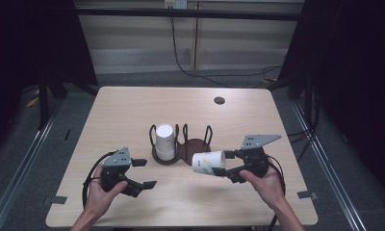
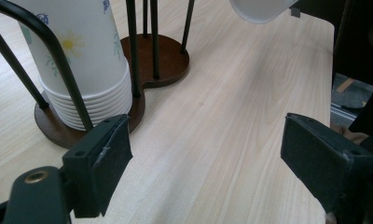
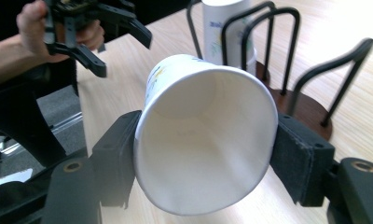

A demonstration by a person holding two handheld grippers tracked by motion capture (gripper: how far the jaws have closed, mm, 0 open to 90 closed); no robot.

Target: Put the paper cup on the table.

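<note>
The right gripper [image 1: 223, 162] pinches a white paper cup with a flower print [image 1: 208, 162] on its side, right of centre in the high view, just in front of the dark wooden two-bay cup holder with black wire loops [image 1: 198, 145]. Its left bay holds an upside-down stack of paper cups [image 1: 165, 141]; the right bay looks empty, so placing appears to remain. The left gripper [image 1: 143, 173] sits spread and empty at lower left.

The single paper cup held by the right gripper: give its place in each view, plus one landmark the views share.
High view: the paper cup lies on its side, right of centre, between the right gripper jaws.
Left gripper view: its rim peeks in at the top edge.
Right gripper view: centre, mouth toward the camera.
Shared landmark: the cup holder with the cup stack.
</note>
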